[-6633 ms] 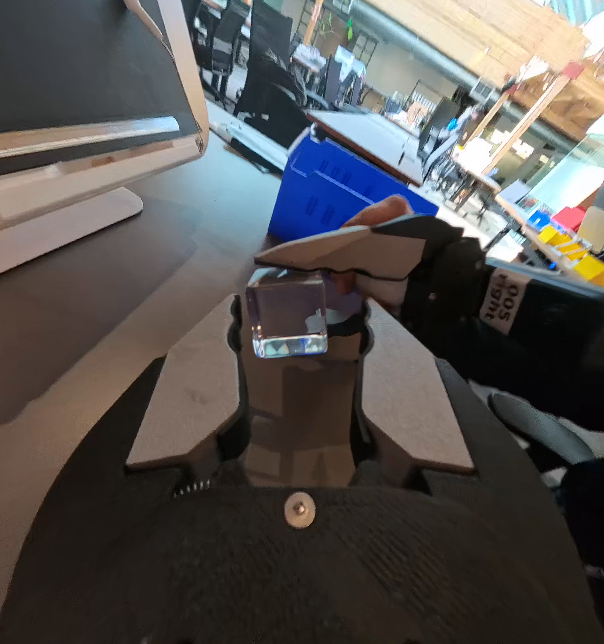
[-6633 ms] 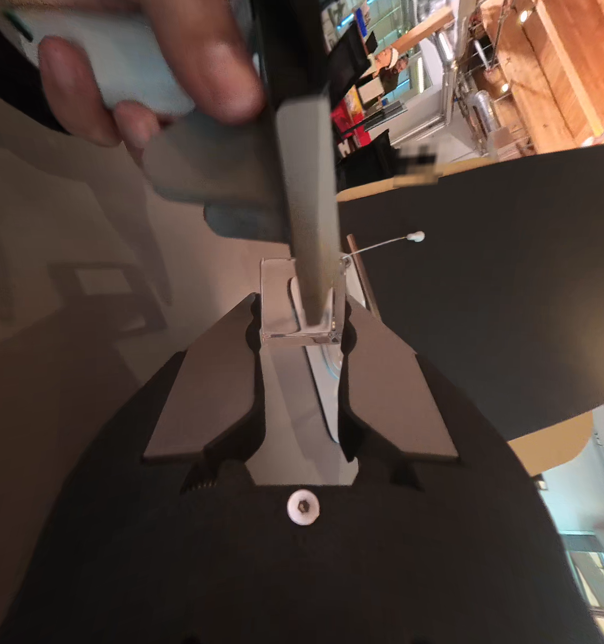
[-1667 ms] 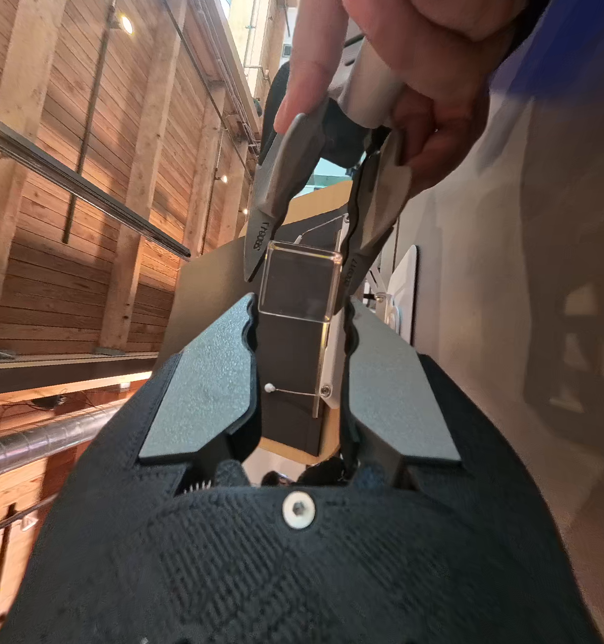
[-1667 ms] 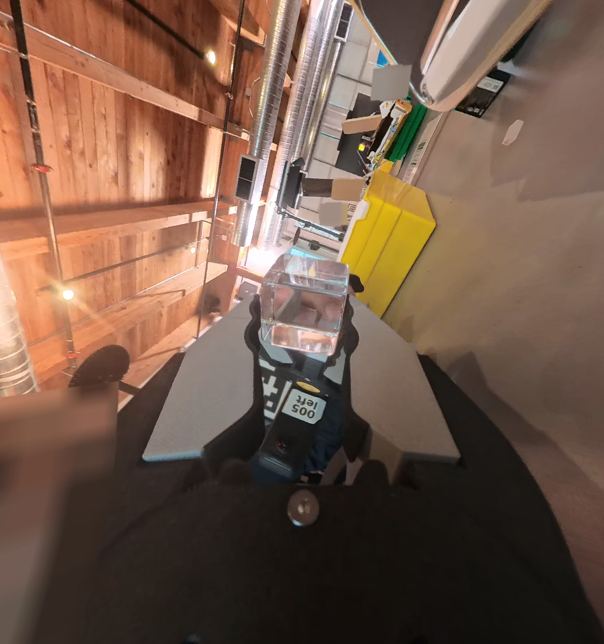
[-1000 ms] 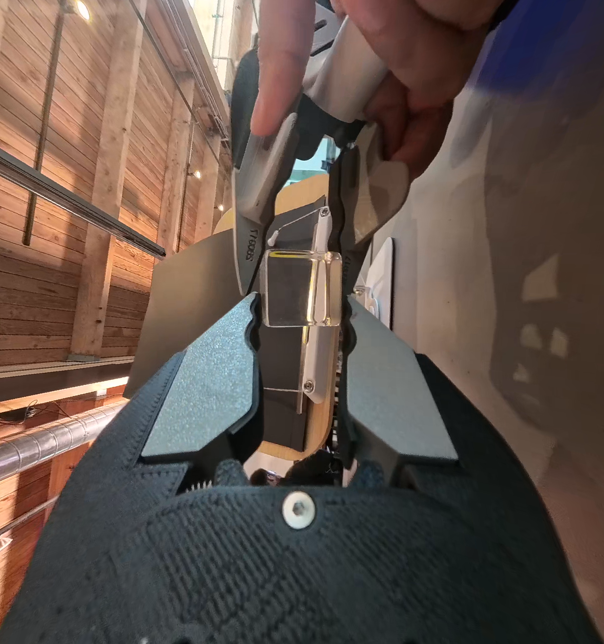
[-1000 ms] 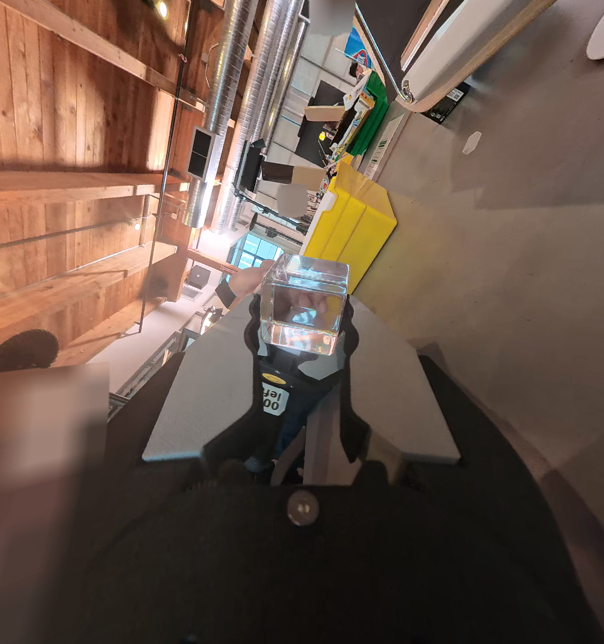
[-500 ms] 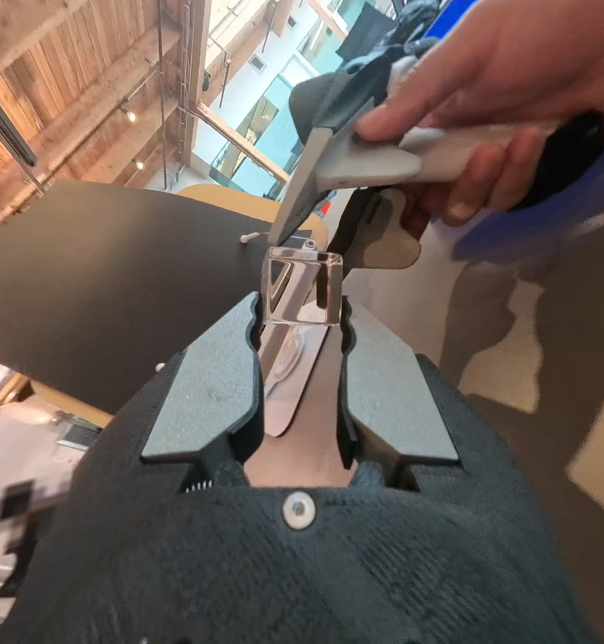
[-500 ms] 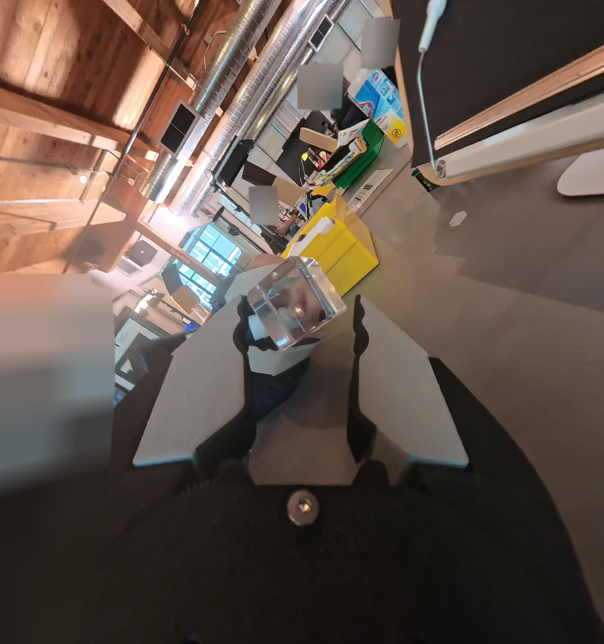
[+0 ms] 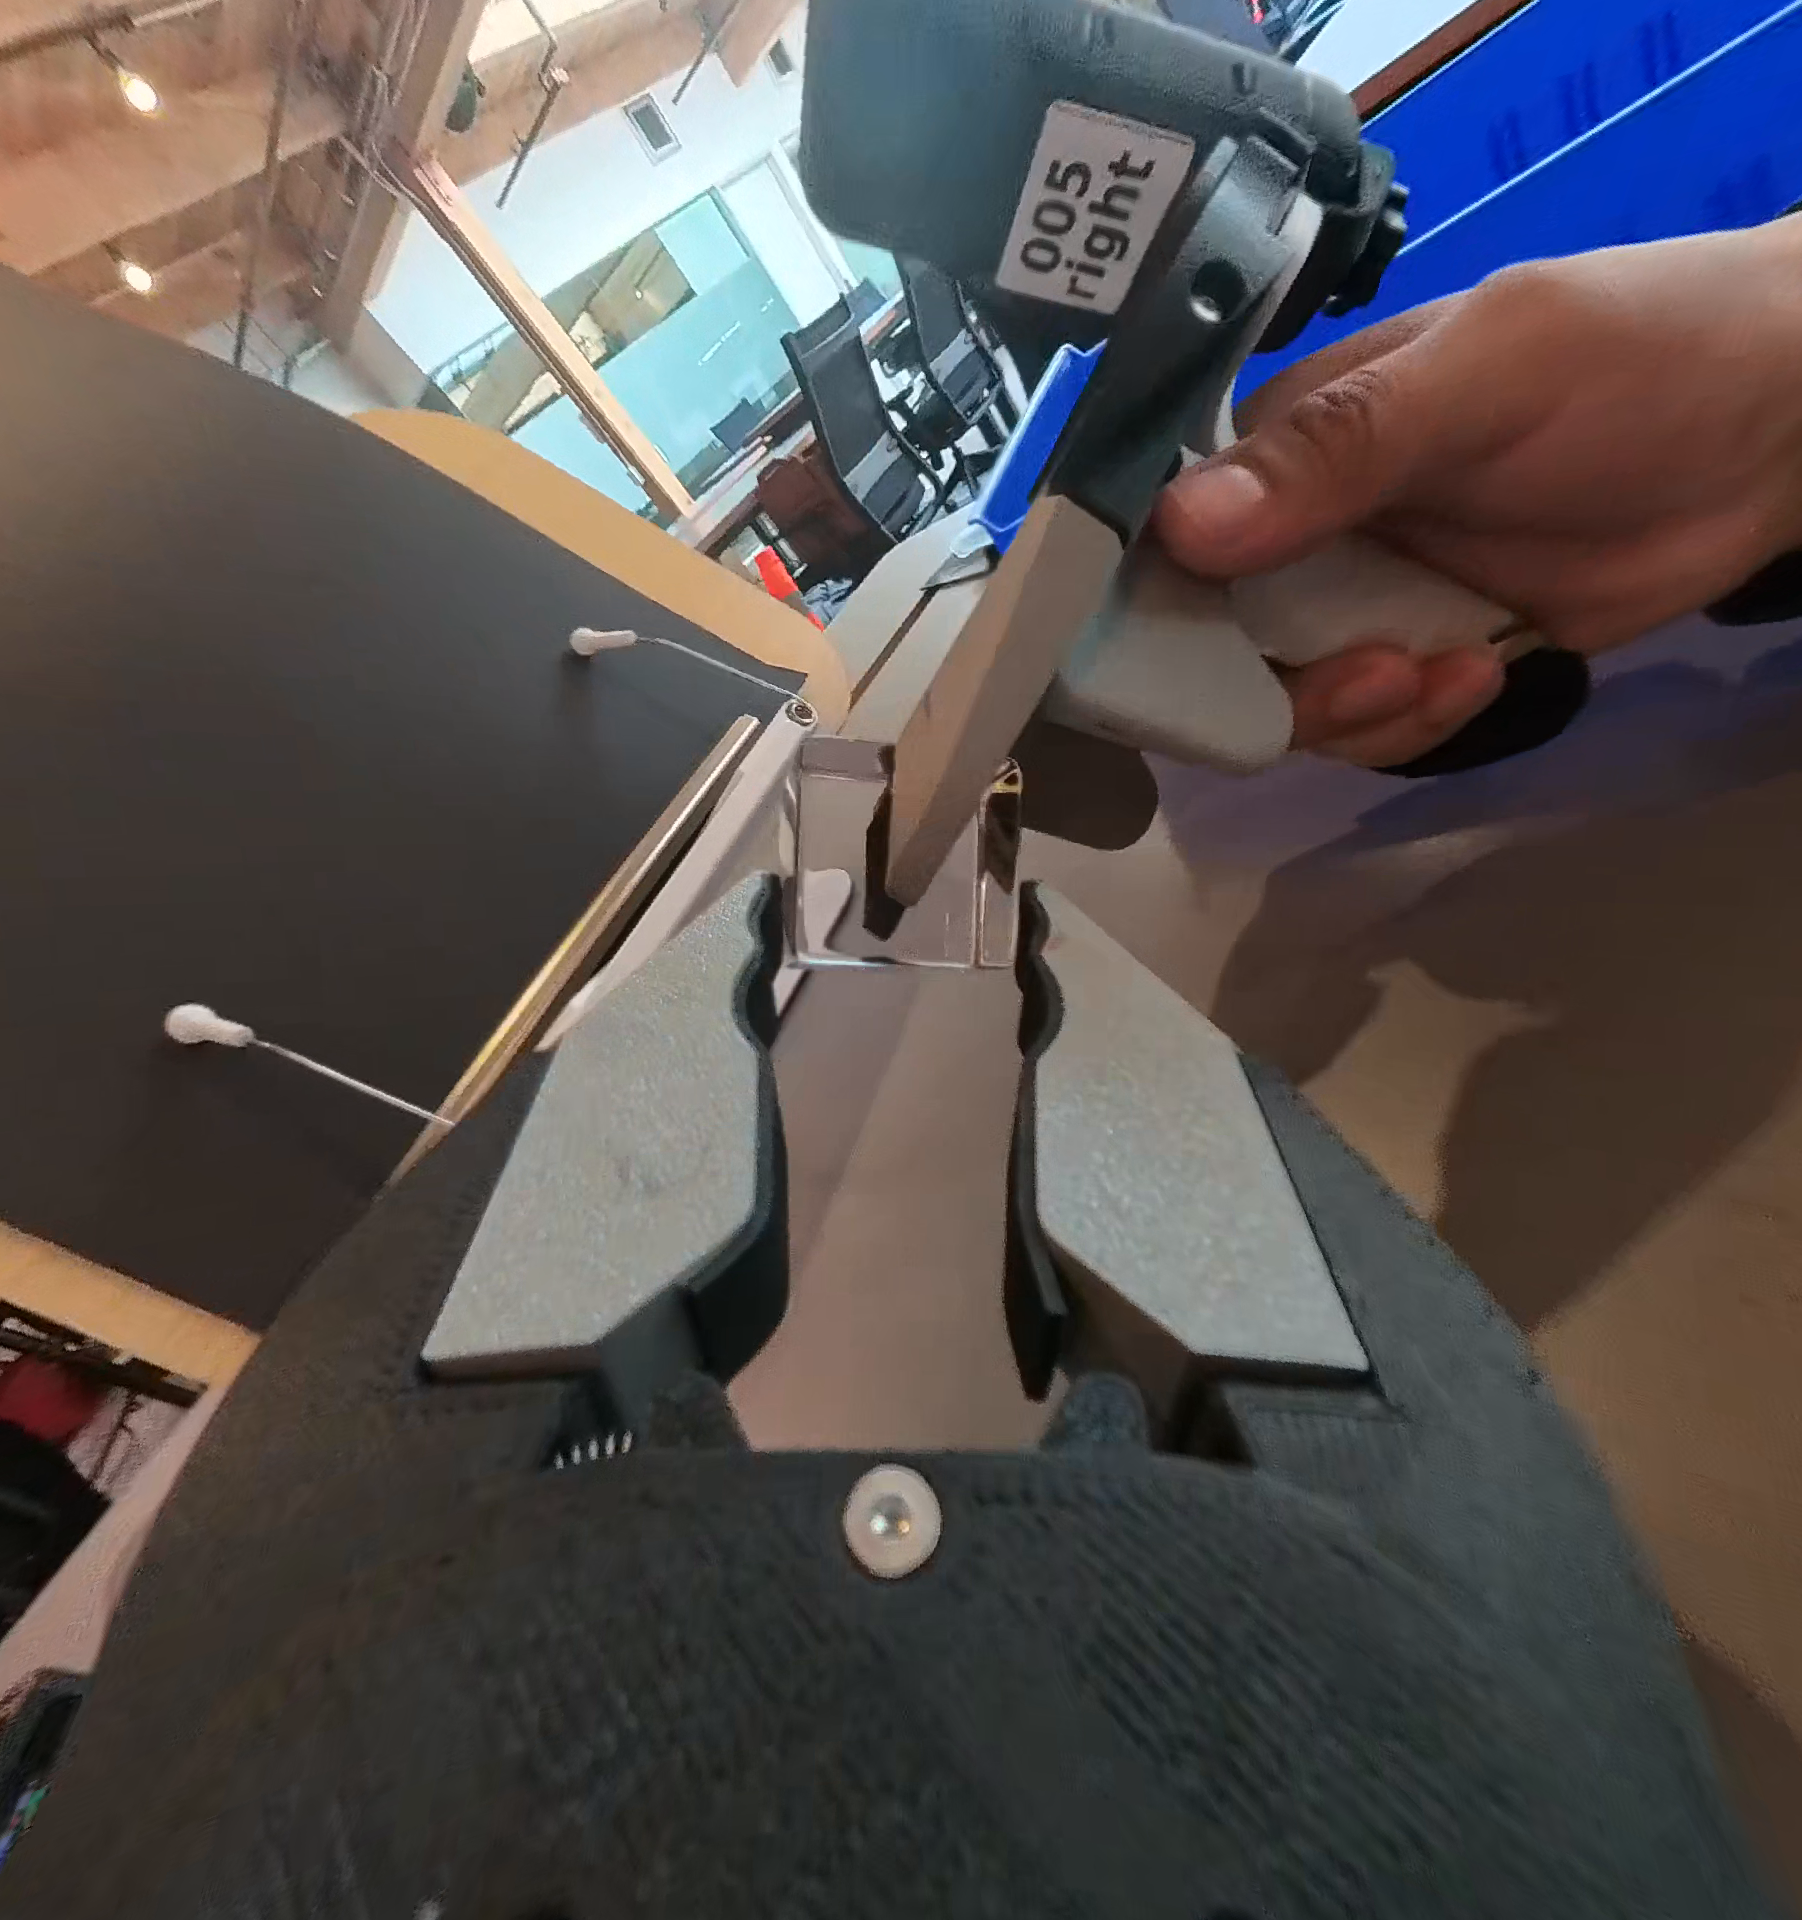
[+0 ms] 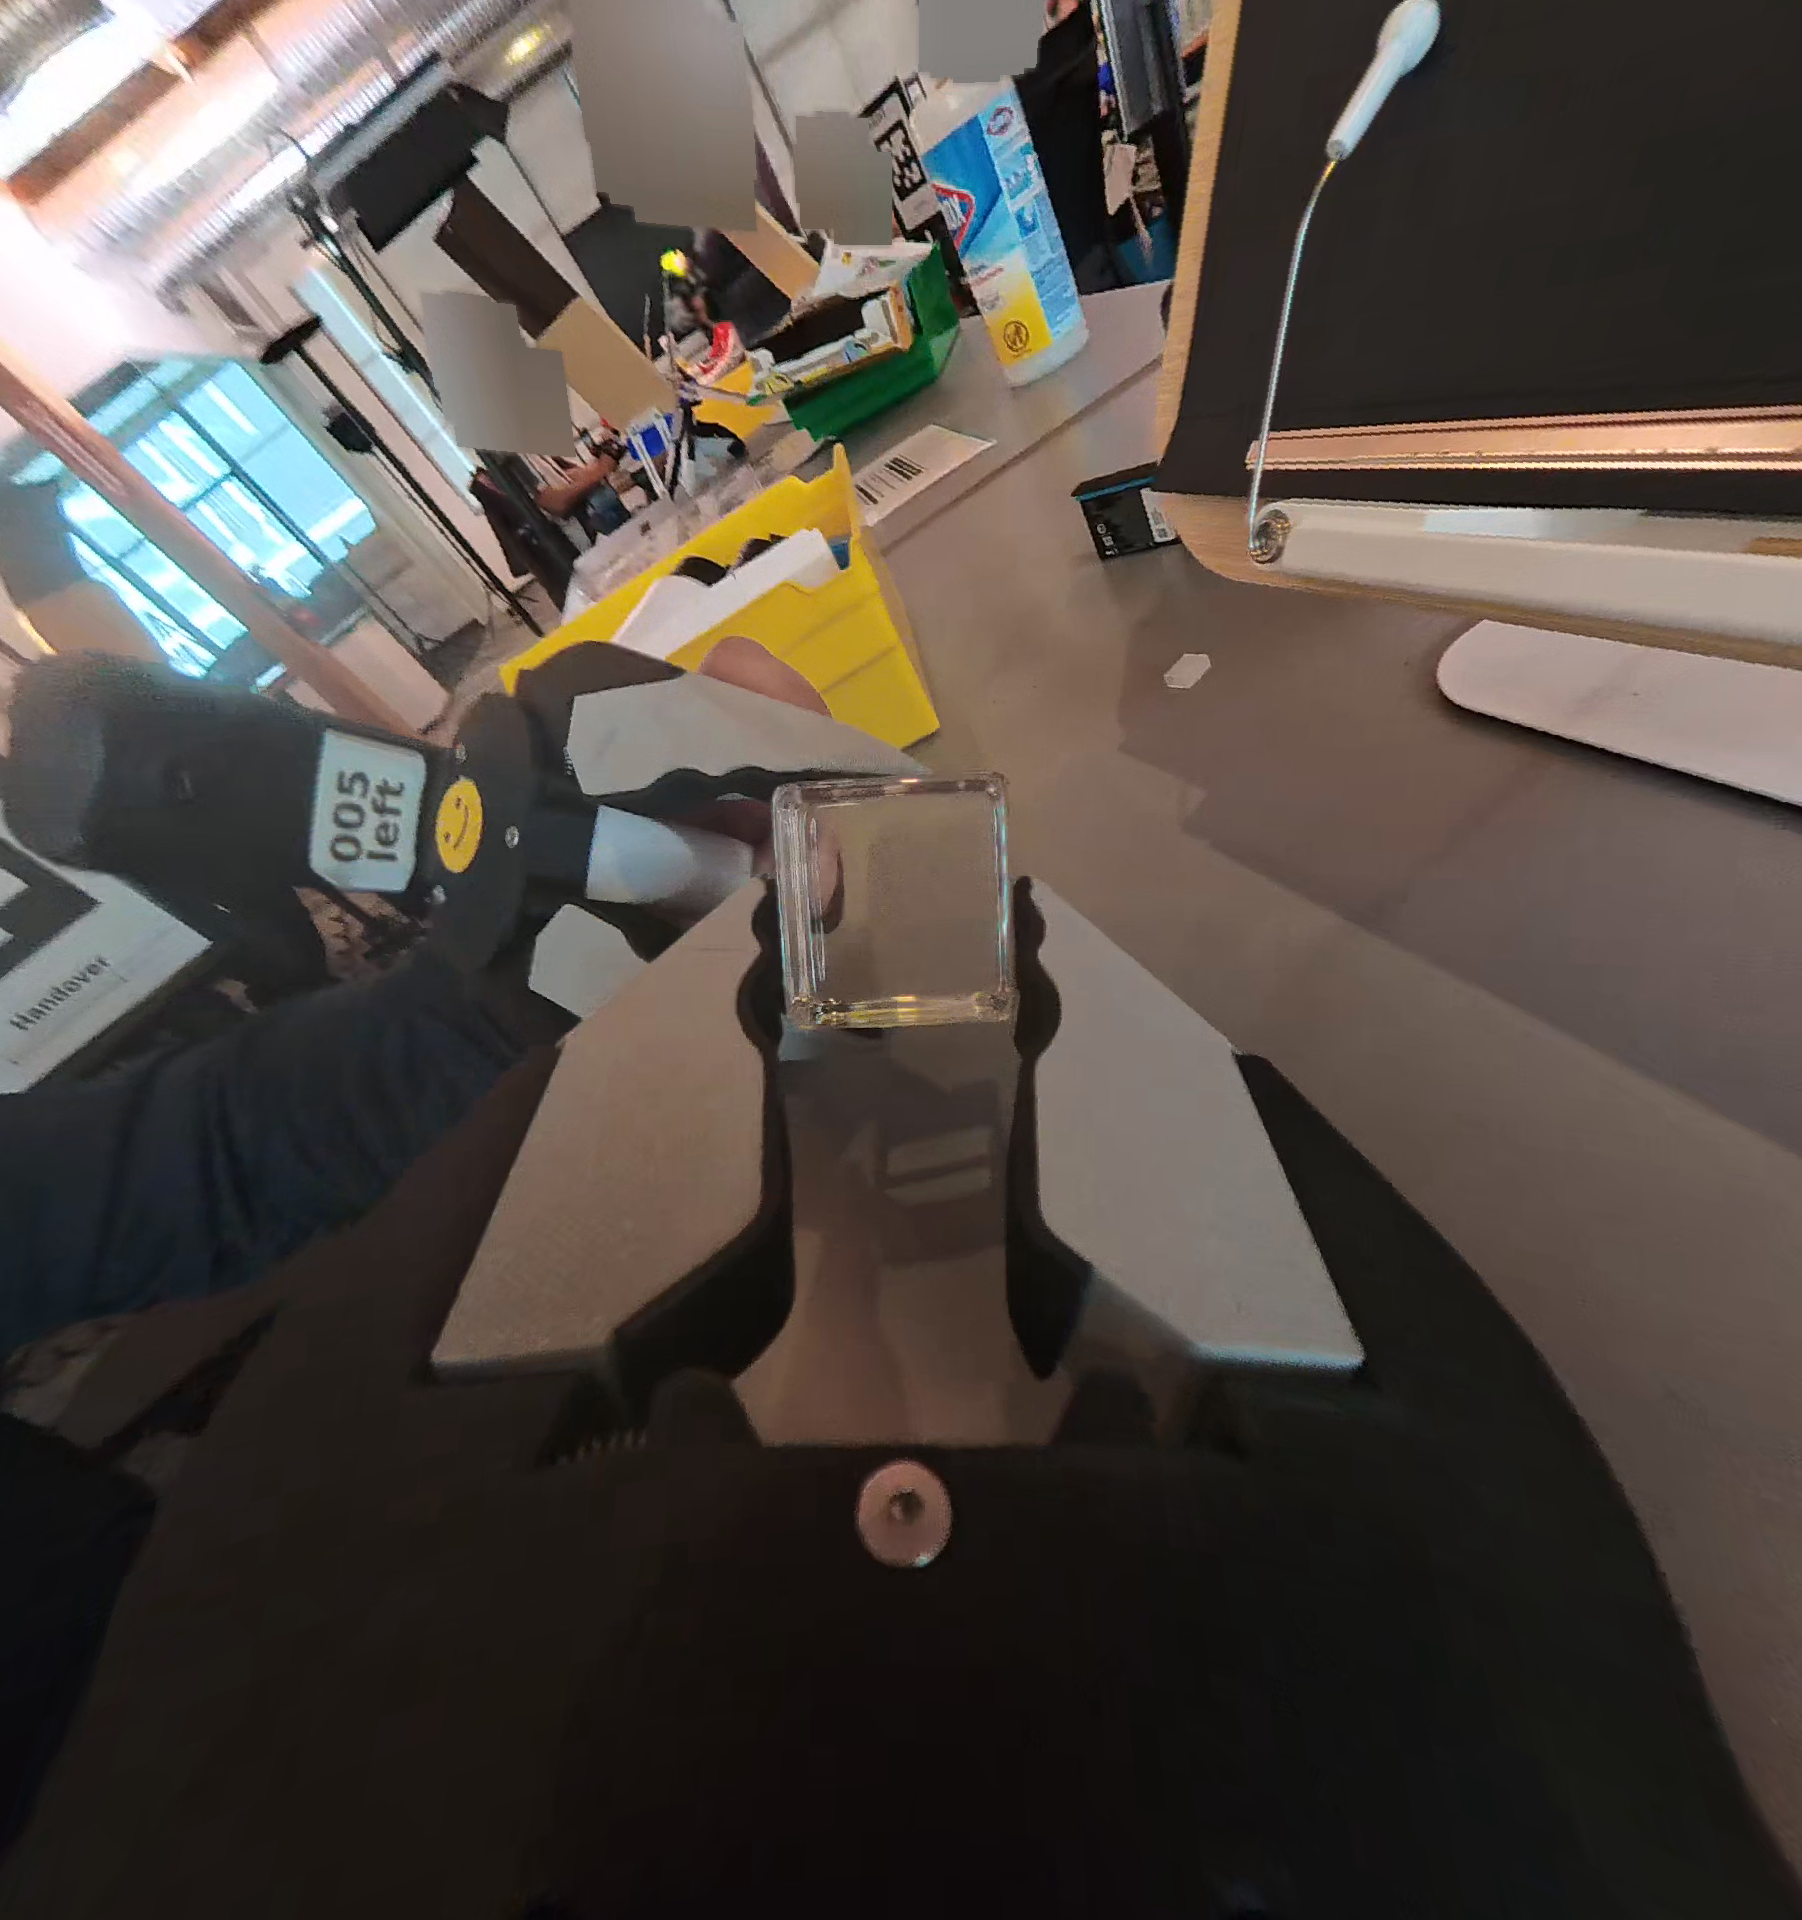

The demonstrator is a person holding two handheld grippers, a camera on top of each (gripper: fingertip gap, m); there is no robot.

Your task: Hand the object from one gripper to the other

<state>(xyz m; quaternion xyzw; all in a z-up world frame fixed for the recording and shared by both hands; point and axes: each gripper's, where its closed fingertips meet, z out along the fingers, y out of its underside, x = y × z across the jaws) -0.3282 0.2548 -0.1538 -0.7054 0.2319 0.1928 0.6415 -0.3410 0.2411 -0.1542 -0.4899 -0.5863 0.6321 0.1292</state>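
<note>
Glass, we judge: the clear cube point(image 10: 897, 902) looks hard, slick and weighty, best taken on flat opposite faces. We see it at twelve o'clock, pinched between both tips of our right gripper point(image 10: 897, 940) and our left gripper point(image 9: 895, 940), each closed to cube width on separate face pairs.

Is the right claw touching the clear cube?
Touching. The right wrist view shows the clear cube seated between the right claw fingertips, with both tips pressed against its sides and no gap.
</note>
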